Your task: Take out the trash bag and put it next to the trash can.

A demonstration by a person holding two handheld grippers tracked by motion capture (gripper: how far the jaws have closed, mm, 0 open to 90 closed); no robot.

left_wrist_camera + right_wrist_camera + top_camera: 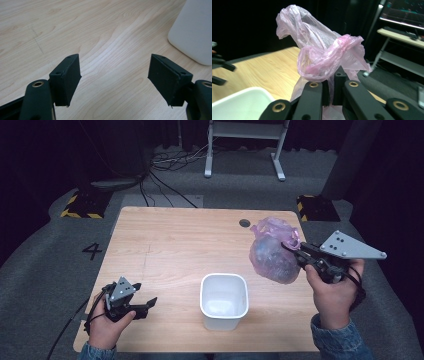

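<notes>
A thin pink plastic bag [274, 252] hangs above the right side of the wooden table [165, 245], its body puffed out and its top bunched. My right gripper [294, 251] is shut on that bunched top; in the right gripper view the jaws pinch the crumpled film of the bag [322, 57]. A white plastic bin [224, 300] stands upright and empty near the front middle of the table, left of the bag. My left gripper [150, 304] rests low at the front left, open, with nothing between its pads [67, 79]. The bin's wall [193, 32] shows at the upper right of the left gripper view.
A round cable hole [244, 223] sits near the table's far edge. Beyond the table are a white desk frame [245, 145], loose cables [165, 165] on the grey floor and two yellow-and-black striped blocks [80, 205]. A floor marking "4" [92, 251] lies left of the table.
</notes>
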